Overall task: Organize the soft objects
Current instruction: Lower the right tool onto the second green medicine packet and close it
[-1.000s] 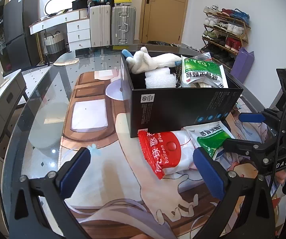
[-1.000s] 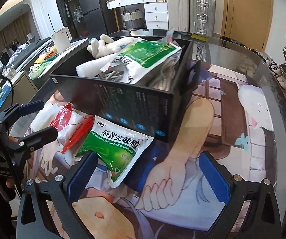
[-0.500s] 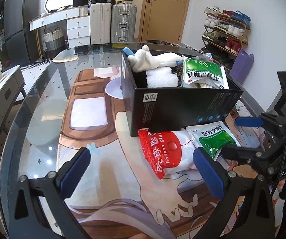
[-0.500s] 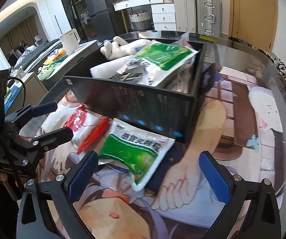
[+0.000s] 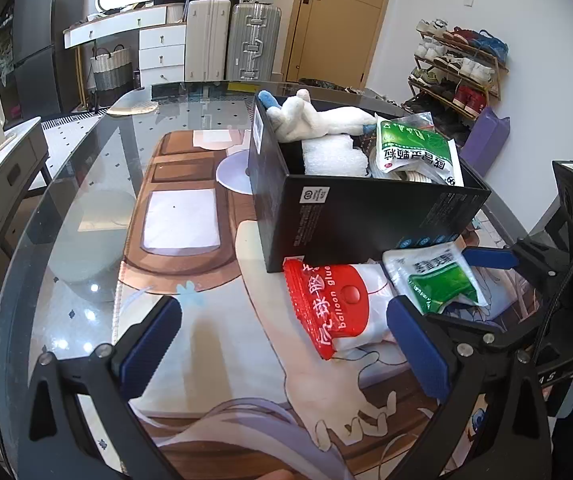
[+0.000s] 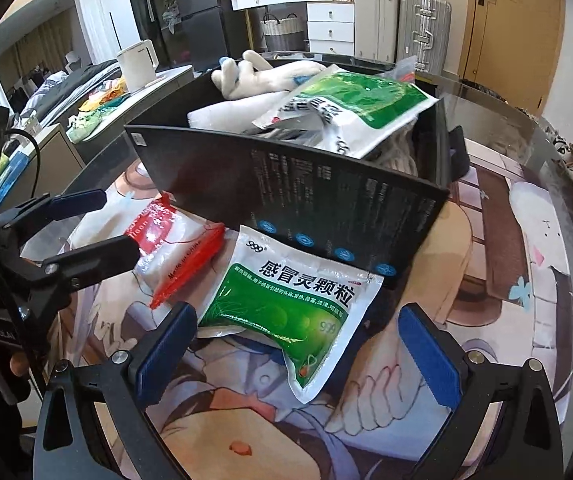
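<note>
A black box (image 5: 366, 216) (image 6: 318, 200) on the table holds a white plush toy (image 5: 314, 118) (image 6: 262, 76), a white foam pad (image 5: 332, 156) and a green medicine pouch (image 5: 414, 152) (image 6: 358, 100). In front of the box lie a red-and-white balloon glue bag (image 5: 334, 308) (image 6: 170, 244) and a second green pouch (image 5: 438, 280) (image 6: 294, 304). My left gripper (image 5: 286, 344) is open, low over the table, the red bag just inside its right finger. My right gripper (image 6: 298, 352) is open with its jaws on either side of the second green pouch's near end.
The glass table (image 5: 86, 184) has a printed mat (image 5: 190, 216) under it. A white kettle (image 6: 138, 60) stands on a side cabinet. Suitcases (image 5: 246, 44), a dresser and a shoe rack (image 5: 458, 64) line the walls beyond the table.
My right gripper has moved forward toward the green pouch by the box, which now lies between its fingers. My left gripper has shifted only slightly.
</note>
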The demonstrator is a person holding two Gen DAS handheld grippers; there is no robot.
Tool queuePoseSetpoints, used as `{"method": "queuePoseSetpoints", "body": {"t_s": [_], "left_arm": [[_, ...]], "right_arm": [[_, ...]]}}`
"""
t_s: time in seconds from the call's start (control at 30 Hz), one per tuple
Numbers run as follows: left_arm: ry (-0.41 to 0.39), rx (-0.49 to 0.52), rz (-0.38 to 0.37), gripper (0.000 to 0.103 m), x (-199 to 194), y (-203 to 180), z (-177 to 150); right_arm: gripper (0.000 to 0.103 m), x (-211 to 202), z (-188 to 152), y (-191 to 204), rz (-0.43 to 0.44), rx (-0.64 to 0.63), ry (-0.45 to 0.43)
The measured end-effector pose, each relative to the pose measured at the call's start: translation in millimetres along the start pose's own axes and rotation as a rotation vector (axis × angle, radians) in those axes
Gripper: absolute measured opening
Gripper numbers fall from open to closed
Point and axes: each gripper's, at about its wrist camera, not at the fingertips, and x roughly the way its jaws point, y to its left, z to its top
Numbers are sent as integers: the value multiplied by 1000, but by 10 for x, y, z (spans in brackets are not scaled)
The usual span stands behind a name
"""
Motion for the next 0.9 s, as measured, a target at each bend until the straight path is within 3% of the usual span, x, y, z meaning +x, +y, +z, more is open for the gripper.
{"method": "queuePoseSetpoints", "body": {"t_s": [0.27,0.57,0.63,0.77,0.9], "left_arm": [[1,0,-1,103,5,2,-2],[1,2,2,103,17,18,-6],[2,1,3,103,18,18,-5],[4,4,6,103,30,14,-9],[8,2,8,103,50,12,-13]], "right_arm": [[102,-44,-35,-159,-5,15,0],[101,8,-48,-21,-45,-32,-5],[92,-4,-47,-17,-43,-35,-10],[85,-30,-50,-31,-40,-36,-14],[68,-75,-63,-27,-31,-47,-13]]}}
